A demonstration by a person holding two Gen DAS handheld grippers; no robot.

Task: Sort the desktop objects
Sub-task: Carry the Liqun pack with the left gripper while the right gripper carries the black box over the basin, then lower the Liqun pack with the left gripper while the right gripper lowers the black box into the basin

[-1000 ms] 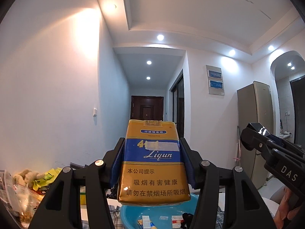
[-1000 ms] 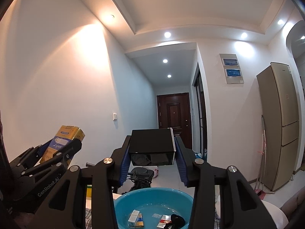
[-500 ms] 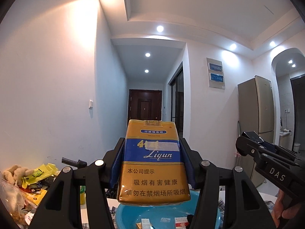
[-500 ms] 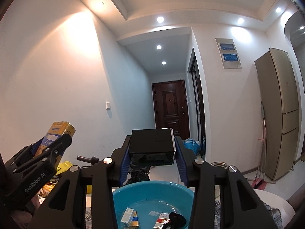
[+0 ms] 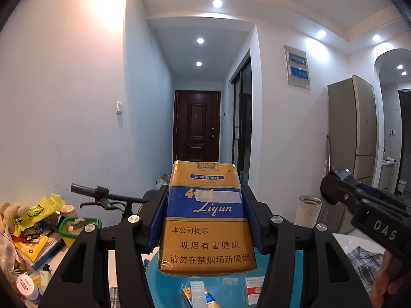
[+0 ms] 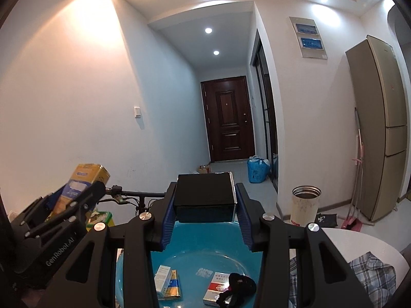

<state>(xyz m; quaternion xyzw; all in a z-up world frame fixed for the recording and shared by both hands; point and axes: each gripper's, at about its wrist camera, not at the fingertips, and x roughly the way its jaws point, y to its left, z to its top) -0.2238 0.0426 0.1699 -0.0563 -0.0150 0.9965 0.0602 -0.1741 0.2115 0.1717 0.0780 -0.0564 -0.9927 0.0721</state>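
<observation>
A gold and blue cigarette pack (image 5: 206, 218) stands upright between the blue pads of my left gripper (image 5: 205, 200), which is shut on it; the same pack (image 6: 82, 182) shows at the left of the right wrist view. My right gripper (image 6: 204, 200) is shut on a small black box (image 6: 204, 196). Both grippers hang above a blue basin (image 6: 195, 241), which holds several small packs and a black object (image 6: 239, 286). The right gripper's black body (image 5: 367, 213) reaches into the left wrist view from the right.
A heap of snack bags and clutter (image 5: 33, 225) covers the table's left side. A checked cloth (image 6: 372, 277) lies on the white table (image 6: 359, 241) at right. Behind stand a bike handlebar (image 5: 102, 195), a metal bin (image 6: 305, 205) and a fridge (image 6: 377, 128).
Both grippers have sunk and moved forward with their loads. More of the basin, its contents and the table clutter now shows beneath them.
</observation>
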